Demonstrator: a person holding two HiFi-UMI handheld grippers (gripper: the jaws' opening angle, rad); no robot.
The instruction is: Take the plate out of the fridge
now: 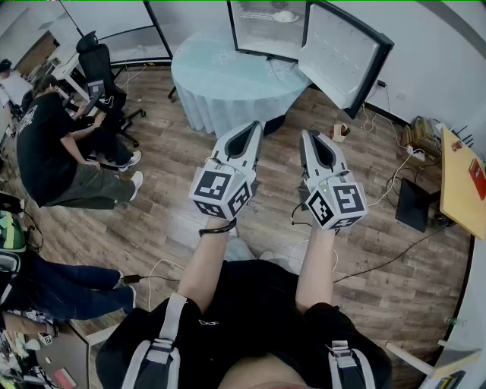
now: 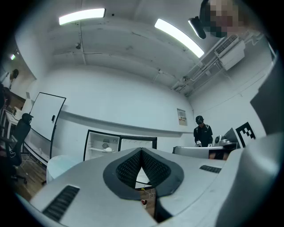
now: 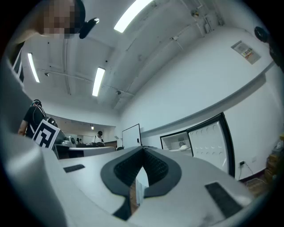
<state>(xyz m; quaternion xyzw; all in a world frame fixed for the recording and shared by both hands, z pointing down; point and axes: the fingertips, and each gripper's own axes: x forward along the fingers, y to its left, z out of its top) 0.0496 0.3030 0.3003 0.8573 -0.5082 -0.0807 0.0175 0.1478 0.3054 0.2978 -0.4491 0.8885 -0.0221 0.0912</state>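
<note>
**Both tongs shut and empty; the plate sits in the open fridge across the room**

Nearest, the person holds both tools out over bare wooden floor (image 1: 152,220). The left gripper (image 1: 253,129) has its jaws pressed together with nothing between them. The right gripper (image 1: 310,137) is closed and empty in the same way. Both will need to open before any grasp.

Beyond them stands a round table (image 1: 220,83) draped in pale cloth. Past it is the fridge (image 1: 231,30), with its door (image 1: 345,53) swung wide to the right. Whether the fridge stands on the table's far edge or just behind it cannot be told.

The plate (image 1: 285,15) lies on an upper shelf, small and white at this range. It is probably ceramic, which would make it stiff, smooth, breakable and fairly heavy for a two-jaw pinch. The near rim looks like the best hold, with one jaw over and one under. The second gripper could steady the opposite rim against tipping or sliding.

The floor ahead is open. A seated person (image 1: 45,144) and an office chair (image 1: 99,64) are well to the left. The likely snags are the table edge, the door's projecting corner on the right and the fridge frame. The plate should come straight out towards the near side with little lift.
</note>
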